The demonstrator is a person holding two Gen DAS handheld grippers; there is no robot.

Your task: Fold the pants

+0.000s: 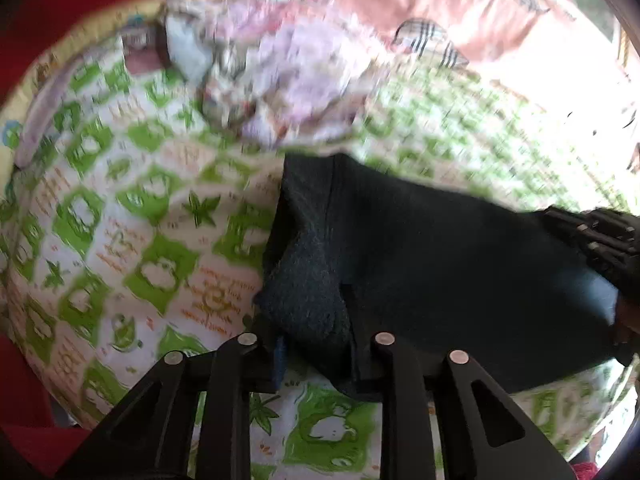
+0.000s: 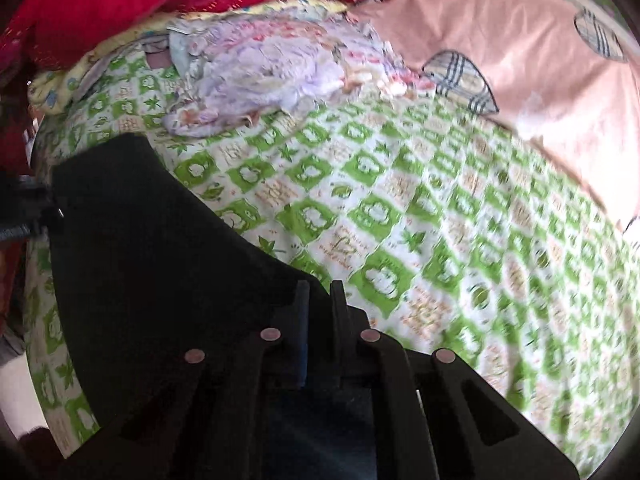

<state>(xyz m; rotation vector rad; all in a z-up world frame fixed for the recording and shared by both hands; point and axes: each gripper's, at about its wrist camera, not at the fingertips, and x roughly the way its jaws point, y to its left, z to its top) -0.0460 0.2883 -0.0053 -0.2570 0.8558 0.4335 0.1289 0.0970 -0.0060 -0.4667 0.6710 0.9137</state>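
The dark pants [image 1: 420,248] hang stretched above a green-and-white patterned bedsheet [image 1: 132,240]. My left gripper [image 1: 316,340] is shut on the pants' left edge, with dark fabric bunched between its fingers. The right gripper [image 1: 600,236] shows at the right edge of the left wrist view, holding the other end. In the right wrist view the pants [image 2: 160,260] spread left from my right gripper [image 2: 320,312], which is shut on their edge. The left gripper [image 2: 24,216] shows at the far left there, on the pants' other end.
A crumpled pale floral cloth [image 2: 260,84] lies on the bedsheet [image 2: 440,220] beyond the pants. A pink sheet with plaid patches [image 2: 500,40] lies at the back right. Red fabric [image 2: 140,4] is heaped at the back left.
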